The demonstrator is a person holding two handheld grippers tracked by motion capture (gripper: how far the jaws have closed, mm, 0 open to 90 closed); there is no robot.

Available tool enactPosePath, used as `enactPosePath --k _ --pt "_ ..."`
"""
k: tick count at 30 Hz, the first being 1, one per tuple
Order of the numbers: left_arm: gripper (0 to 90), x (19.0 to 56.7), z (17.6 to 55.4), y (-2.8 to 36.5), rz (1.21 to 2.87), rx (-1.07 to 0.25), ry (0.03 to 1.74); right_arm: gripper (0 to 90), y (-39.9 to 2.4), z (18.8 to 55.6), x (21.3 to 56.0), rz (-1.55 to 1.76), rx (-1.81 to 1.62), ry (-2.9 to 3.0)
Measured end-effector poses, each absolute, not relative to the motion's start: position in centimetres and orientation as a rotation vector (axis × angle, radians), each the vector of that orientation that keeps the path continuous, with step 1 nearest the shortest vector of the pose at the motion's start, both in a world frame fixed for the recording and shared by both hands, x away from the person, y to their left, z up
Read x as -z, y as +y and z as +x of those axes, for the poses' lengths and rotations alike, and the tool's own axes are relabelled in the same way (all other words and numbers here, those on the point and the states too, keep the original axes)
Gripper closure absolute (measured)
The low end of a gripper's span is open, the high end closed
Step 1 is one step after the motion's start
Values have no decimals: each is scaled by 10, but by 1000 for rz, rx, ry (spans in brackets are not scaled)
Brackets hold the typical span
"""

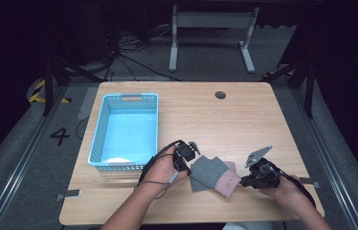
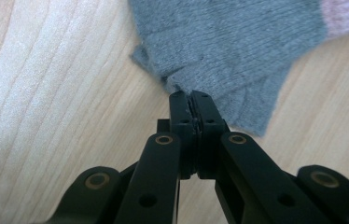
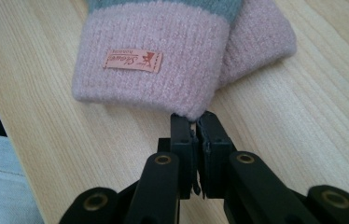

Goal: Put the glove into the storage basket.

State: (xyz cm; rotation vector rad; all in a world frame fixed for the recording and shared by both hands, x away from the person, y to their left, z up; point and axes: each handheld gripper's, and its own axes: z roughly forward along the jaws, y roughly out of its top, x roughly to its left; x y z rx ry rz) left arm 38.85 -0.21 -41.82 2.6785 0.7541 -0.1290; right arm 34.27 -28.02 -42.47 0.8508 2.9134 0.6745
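A pair of grey knit gloves (image 1: 208,171) with pink cuffs (image 1: 227,182) lies flat near the table's front edge, one glove partly over the other. My left gripper (image 1: 190,165) is at their grey finger end. In the left gripper view its jaws (image 2: 191,95) are shut, pinching the edge of the grey knit (image 2: 228,42). My right gripper (image 1: 242,182) is at the cuff end. In the right gripper view it (image 3: 195,119) is shut on the lower rim of the front pink cuff (image 3: 163,88), which carries a small sewn label (image 3: 133,59). A second cuff (image 3: 261,37) lies behind it.
A light-blue perforated basket (image 1: 119,166) stands on the left half of the wooden table (image 1: 206,120), just left of my left hand. A round cable hole (image 1: 220,95) sits near the far edge. A metal table frame (image 1: 213,21) stands on the floor beyond.
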Motion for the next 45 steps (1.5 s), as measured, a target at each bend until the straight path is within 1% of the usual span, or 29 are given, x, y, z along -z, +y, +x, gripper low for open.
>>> enactPosePath --k 12,18,31,45 --pt "897 390 373 3 2655 93 713 874 -282 339 406 834 -728 2858" --pt "897 382 359 4 2652 94 687 876 -286 350 398 850 -757 2814" --pt "897 383 348 -2 2663 118 665 883 -286 371 388 865 -813 2766" --pt "898 391 346 -9 2701 153 644 884 -283 385 401 921 -783 2802"
